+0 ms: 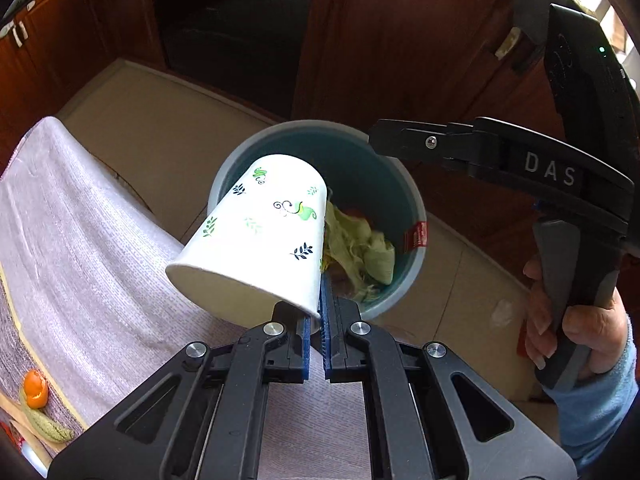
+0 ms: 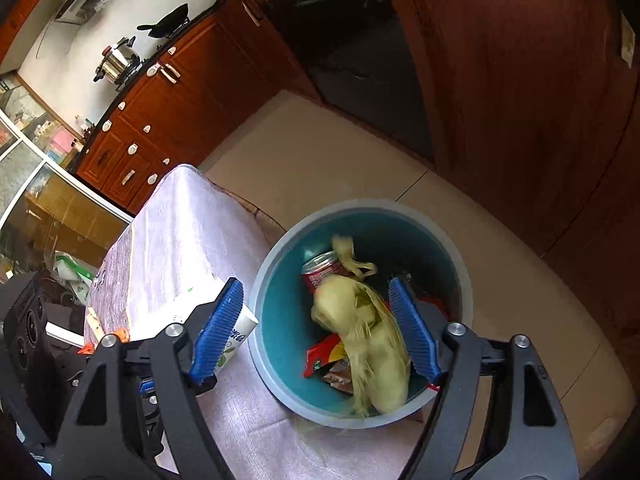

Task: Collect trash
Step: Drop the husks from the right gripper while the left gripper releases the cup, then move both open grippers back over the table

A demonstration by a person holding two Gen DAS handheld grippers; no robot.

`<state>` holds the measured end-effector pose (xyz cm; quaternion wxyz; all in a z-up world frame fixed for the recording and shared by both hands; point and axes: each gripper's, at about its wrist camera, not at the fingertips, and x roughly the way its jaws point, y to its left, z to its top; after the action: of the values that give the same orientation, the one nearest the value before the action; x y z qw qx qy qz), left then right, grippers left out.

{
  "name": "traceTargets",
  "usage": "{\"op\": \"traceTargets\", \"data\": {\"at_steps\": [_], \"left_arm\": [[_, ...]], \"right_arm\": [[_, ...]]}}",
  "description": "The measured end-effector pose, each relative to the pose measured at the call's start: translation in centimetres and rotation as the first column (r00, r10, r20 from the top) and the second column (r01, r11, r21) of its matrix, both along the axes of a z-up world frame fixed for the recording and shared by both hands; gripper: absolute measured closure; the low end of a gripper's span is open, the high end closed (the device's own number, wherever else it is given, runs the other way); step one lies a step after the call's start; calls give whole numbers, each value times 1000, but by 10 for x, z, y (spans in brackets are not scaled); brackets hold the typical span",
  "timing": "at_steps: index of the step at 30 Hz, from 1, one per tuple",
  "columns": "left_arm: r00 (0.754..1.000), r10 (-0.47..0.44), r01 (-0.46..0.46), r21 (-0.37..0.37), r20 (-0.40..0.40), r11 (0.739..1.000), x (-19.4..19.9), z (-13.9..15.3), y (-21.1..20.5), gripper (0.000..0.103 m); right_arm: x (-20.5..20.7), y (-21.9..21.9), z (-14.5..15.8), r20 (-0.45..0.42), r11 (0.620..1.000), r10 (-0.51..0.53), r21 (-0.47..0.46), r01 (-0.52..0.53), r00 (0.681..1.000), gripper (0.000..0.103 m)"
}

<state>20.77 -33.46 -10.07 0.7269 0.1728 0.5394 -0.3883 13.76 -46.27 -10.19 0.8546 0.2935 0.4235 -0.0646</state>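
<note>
**Ana:** While both claws hang over the bin, what is the biggest thing in view?

**Ben:** First the tabletop point(image 2: 176, 216), draped in a pale cloth, with tan floor tiles beyond its edge. Next the round blue-grey trash bin point(image 2: 276, 264), standing on the floor just beside the tabletop, teal inside. It already holds a red can point(image 2: 320, 272) and red wrappers.

**Ana:** And the trash being handled?

**Ben:** The left claw point(image 1: 320, 320) is clenched on the wall of a white paper cup point(image 1: 256, 236) printed with green and dark leaves. The cup is tilted, its base pointing toward the bin and its mouth toward the tabletop, part of it over the rim. The right claw point(image 2: 316, 328) is spread wide, gripping nothing. Between its blue pads, and blurred, is a pale yellow-green husk point(image 2: 360, 320), stringy and crumpled, inside or dropping into the bin; I cannot tell whether it has settled.

**Ana:** What could go wrong?

**Ben:** My judgement: the cup sits over the near rim, not the middle, so letting go here could bounce it onto the floor or tabletop. It is light and thin, and the pinch may crease it. An orange peel point(image 1: 35, 388) and another green scrap remain on the tabletop, uncollected.
</note>
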Motion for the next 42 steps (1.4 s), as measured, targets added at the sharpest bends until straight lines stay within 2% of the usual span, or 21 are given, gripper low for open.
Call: {"op": "traceTargets", "data": {"at_steps": [3,11,12,13,14,15,18,27,36,42], "left_arm": [[1000,-15,15,-2,-14,1000,3,-6,-4,98],[996,-77,78,16,-49,997,2,-21,-22,96],[996,-79,80,18,-51,997,-8,-16,-30,86],[996,-76,77,21,-48,997,-9,-15,-32,63],[997,-67,68,27,-34,997,-10,-14,-34,50],[998,-56,56,26,-8,998,-10,-10,-33,42],[999,-40,39,25,16,999,-11,-5,-30,35],[999,32,-32,27,9,999,-5,-2,-13,21],[1000,5,-6,59,25,998,-16,-10,-9,20],[999,35,-36,36,31,999,-17,-1,6,18]], "right_arm": [[0,-1,1,-17,1000,-5,-22,5,1000,18],[-14,-10,-2,-45,998,-59,-8,59,997,14],[-15,-11,-2,-47,998,-63,-9,63,997,14],[-17,-11,-3,-49,998,-66,-9,66,997,15],[-19,-12,-3,-51,998,-69,-6,69,996,14],[-18,-14,-4,-53,998,-70,-5,69,996,14],[-20,-14,-5,-61,997,-74,1,74,995,14],[-16,-9,-8,-83,997,-67,23,69,994,14],[-15,0,-13,-107,997,-62,29,65,992,14],[-14,9,-8,-121,998,-44,37,49,992,14]]}}
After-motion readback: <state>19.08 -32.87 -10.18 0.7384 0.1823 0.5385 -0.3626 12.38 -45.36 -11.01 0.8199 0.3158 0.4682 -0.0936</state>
